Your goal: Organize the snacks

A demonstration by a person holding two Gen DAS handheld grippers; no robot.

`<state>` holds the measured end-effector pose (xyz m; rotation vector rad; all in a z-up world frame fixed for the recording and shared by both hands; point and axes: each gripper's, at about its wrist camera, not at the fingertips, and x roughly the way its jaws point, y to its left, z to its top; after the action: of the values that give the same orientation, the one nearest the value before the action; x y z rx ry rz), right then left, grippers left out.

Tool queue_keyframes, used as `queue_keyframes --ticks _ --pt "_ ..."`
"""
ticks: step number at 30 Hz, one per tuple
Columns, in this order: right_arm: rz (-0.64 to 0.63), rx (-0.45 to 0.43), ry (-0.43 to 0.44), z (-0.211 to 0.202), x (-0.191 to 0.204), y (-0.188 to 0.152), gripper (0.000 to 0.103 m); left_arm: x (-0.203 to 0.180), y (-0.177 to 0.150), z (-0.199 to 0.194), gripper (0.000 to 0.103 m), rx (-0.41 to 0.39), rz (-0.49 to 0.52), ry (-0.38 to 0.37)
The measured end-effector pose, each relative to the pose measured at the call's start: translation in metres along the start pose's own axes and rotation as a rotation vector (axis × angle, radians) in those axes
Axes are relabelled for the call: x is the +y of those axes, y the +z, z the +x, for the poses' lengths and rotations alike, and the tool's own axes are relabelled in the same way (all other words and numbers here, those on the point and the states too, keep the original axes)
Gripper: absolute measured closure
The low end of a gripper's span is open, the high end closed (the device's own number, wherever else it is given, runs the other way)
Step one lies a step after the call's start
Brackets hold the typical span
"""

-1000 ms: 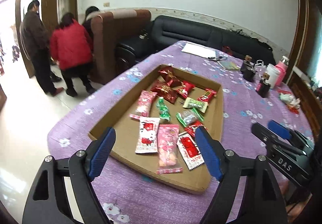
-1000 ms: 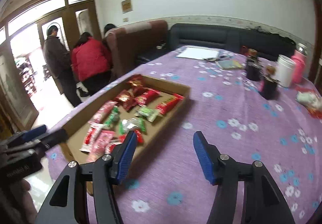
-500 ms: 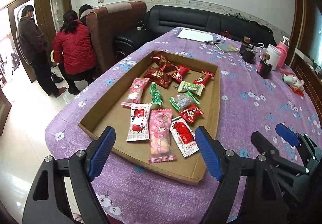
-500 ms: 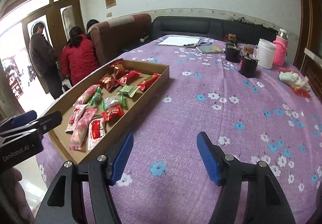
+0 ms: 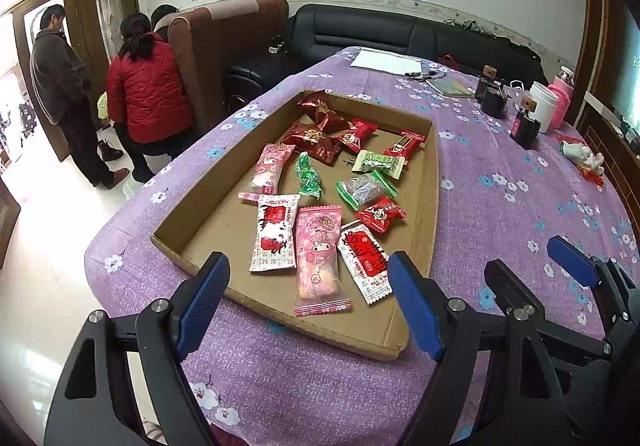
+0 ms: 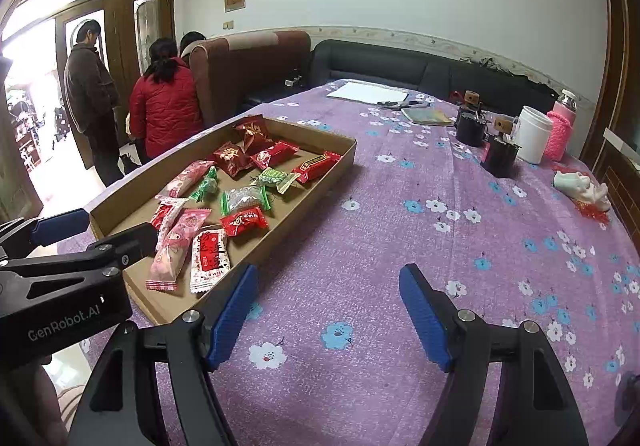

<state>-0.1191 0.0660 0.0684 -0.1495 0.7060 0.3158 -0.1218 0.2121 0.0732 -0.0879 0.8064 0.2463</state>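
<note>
A shallow cardboard tray lies on the purple flowered table and holds several wrapped snacks: pink packets, red ones and green ones. It also shows in the right wrist view. My left gripper is open and empty, hovering just above the tray's near edge. My right gripper is open and empty over bare tablecloth to the right of the tray; it also shows in the left wrist view.
At the table's far right stand dark cups, a white cup, a pink bottle and a small white figure. Papers lie at the far end. Sofas and three people are beyond the table's left side.
Both grippers have shifted slightly; the tray now sits a little lower and closer in both views. Both jaws stay open and empty.
</note>
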Motion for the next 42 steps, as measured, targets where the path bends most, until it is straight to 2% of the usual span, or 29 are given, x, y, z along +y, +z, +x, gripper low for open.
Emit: queue_keyframes --ticks 9,17,20,23,26,28,31,34,37,42 --pt "0.016 0.012 -0.002 0.003 -0.002 -0.001 0.028 0.004 -0.001 0.001 0.021 0.001 -0.009 -0.001" --pt "0.01 0.001 0.001 0.001 0.0 -0.001 0.028 0.008 0.001 -0.004 0.021 -0.036 -0.02 0.018" --pt "0.013 -0.011 0.0 -0.002 -0.001 -0.001 0.028 0.01 0.001 -0.016 0.021 -0.116 -0.03 0.073" --pt "0.014 -0.031 0.004 -0.006 -0.002 0.0 0.028 0.013 0.001 -0.041 0.021 -0.256 -0.063 0.174" --pt "0.012 -0.049 0.003 -0.01 -0.002 0.001 0.028 0.02 0.002 -0.063 0.0 -0.364 -0.105 0.212" --pt "0.011 -0.055 0.005 -0.011 -0.002 0.001 0.028 0.026 0.001 -0.069 0.0 -0.4 -0.129 0.2" --pt "0.009 -0.056 0.008 -0.011 -0.001 0.002 0.028 0.031 0.005 -0.059 0.0 -0.352 -0.121 0.174" --pt "-0.001 -0.059 0.008 -0.013 0.001 0.002 0.028 0.029 0.009 -0.039 0.0 -0.242 -0.079 0.163" --pt "-0.02 -0.063 0.001 -0.015 0.005 0.002 0.028 0.028 0.007 -0.027 0.0 -0.158 -0.082 0.12" --pt "-0.056 -0.067 -0.007 -0.016 0.014 0.002 0.027 0.029 0.003 -0.023 0.0 -0.122 -0.094 0.1"
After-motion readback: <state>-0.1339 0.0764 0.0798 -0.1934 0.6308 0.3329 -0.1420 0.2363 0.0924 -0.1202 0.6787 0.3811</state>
